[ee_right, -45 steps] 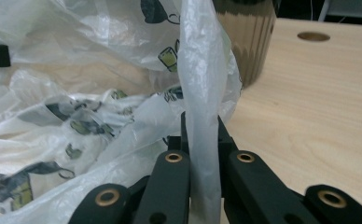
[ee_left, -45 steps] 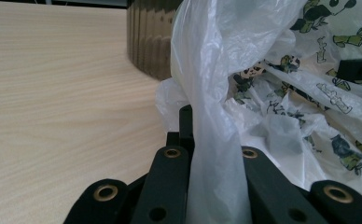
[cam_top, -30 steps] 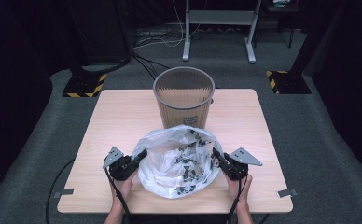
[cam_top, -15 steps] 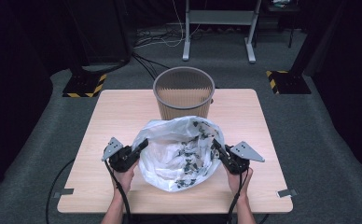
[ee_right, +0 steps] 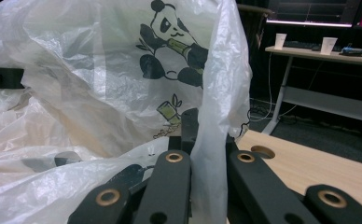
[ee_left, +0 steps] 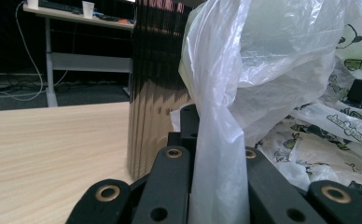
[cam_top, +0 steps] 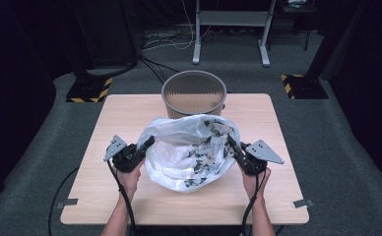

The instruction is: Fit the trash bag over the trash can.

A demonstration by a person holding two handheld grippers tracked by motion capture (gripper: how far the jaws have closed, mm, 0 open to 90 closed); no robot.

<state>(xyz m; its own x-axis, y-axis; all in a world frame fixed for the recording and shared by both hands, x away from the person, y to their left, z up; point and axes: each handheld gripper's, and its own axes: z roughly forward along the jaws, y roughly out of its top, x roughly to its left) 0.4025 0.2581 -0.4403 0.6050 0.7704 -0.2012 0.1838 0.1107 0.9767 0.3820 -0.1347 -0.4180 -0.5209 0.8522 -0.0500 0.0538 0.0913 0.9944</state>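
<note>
On the desk (cam_top: 105, 196) the wastebasket (cam_top: 194, 94) stands at twelve o'clock from the plastic bag (cam_top: 189, 157), touching or just behind its far edge, so the bag's open mouth faces up right before it. The left claw (cam_top: 148, 143) pinches the bag's rim at nine o'clock and the right claw (cam_top: 230, 142) at three, both clamped on film, equally near, forearms level.

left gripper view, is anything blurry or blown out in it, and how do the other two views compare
Left gripper view: the plastic bag glares near white, the jaws close up are soft, and the basket shows wavy, jagged edges. Right gripper view: even light, the panda print sharp, the background desk dim. High view: the table is well lit, the floor around falls into dark shadow.
</note>
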